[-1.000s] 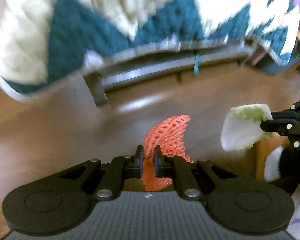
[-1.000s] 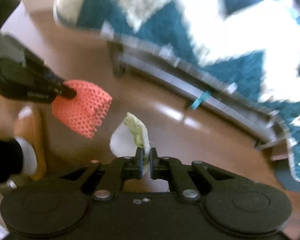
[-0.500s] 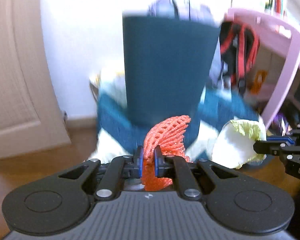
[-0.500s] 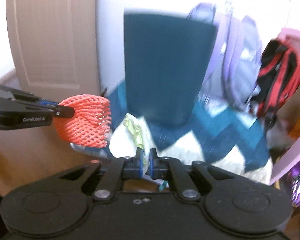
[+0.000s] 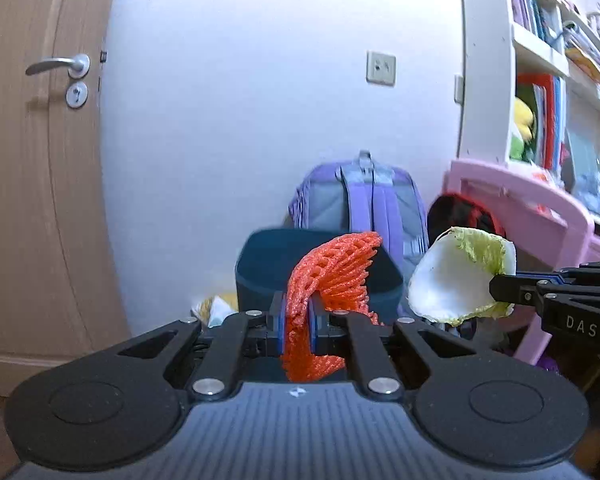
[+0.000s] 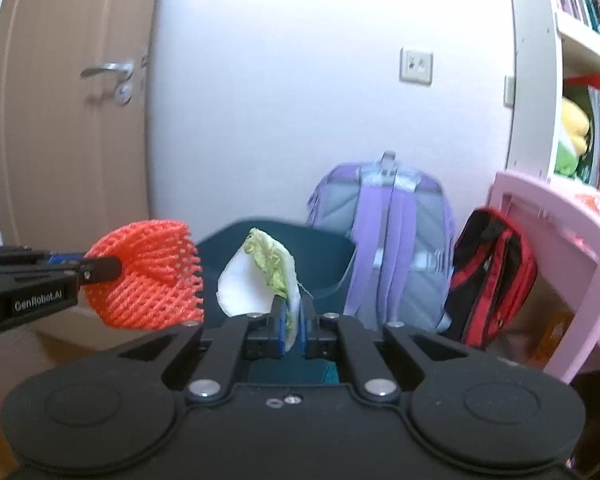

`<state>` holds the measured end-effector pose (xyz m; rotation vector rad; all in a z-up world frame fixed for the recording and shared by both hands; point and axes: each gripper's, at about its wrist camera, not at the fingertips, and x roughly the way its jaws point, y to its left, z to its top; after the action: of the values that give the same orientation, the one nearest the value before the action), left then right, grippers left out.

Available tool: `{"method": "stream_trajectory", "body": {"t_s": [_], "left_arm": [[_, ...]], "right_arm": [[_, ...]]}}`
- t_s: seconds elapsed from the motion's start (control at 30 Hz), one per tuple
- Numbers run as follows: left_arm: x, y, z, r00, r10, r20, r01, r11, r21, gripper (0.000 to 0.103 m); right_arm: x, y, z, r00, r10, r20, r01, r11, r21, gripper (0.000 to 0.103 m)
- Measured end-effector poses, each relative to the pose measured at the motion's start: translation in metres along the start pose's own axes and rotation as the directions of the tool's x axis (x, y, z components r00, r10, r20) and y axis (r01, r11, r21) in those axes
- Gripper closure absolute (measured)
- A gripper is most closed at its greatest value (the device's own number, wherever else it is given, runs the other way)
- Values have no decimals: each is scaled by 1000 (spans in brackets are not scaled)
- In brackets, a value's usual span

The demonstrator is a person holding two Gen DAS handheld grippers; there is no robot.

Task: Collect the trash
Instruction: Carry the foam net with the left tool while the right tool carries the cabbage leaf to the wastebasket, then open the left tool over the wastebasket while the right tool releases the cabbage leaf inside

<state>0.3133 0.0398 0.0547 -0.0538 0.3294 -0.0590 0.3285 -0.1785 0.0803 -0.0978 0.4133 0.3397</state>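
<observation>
My left gripper (image 5: 298,316) is shut on an orange foam fruit net (image 5: 332,272); the net also shows at the left of the right wrist view (image 6: 148,280). My right gripper (image 6: 294,320) is shut on a cabbage leaf (image 6: 260,276), white with a green frilly edge, seen too in the left wrist view (image 5: 460,276). Both are held up in the air side by side. A dark teal bin (image 5: 260,272) stands on the floor just beyond them, its open rim (image 6: 328,248) behind the leaf.
A purple backpack (image 6: 384,236) leans on the white wall behind the bin. A red and black bag (image 6: 492,272) sits beside a pink desk (image 6: 560,232). A wooden door (image 5: 32,184) is at left, a bookshelf (image 5: 548,80) at right.
Both grippers have swung up from the floor and rug toward the wall. The teal bin now sits lower and just ahead. Each gripper still holds its item.
</observation>
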Motion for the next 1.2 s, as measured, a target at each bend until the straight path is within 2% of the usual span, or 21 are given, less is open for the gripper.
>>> {"method": "stream_trajectory", "body": {"t_s": [0.17, 0.33, 0.47, 0.67, 0.8, 1.0, 1.13, 1.2], "left_arm": [[33, -1, 35, 1000, 17, 11, -17, 1000, -22, 93], [80, 5, 52, 999, 33, -12, -34, 999, -27, 93], [121, 11, 59, 998, 28, -50, -30, 998, -46, 93], [182, 16, 52, 990, 44, -135, -48, 998, -29, 93], [216, 18, 45, 979, 43, -199, -46, 999, -13, 93], [261, 14, 32, 941, 65, -332, -59, 998, 29, 93], [279, 14, 26, 922, 64, -381, -51, 998, 45, 93], [284, 12, 23, 916, 59, -396, -42, 998, 52, 93]], "right_arm": [[29, -8, 27, 1000, -31, 1, 31, 999, 13, 98], [75, -14, 39, 998, -47, -47, 47, 999, -1, 98], [114, -18, 39, 993, -48, -103, 46, 999, -19, 98], [170, -16, 31, 977, -36, -210, 22, 998, -66, 98], [199, -14, 27, 963, -24, -268, -1, 996, -93, 98], [228, -8, 21, 945, -18, -327, -29, 990, -139, 97], [243, -2, 13, 930, -18, -368, -46, 985, -165, 97], [247, -2, 11, 930, -13, -368, -53, 984, -168, 95]]}}
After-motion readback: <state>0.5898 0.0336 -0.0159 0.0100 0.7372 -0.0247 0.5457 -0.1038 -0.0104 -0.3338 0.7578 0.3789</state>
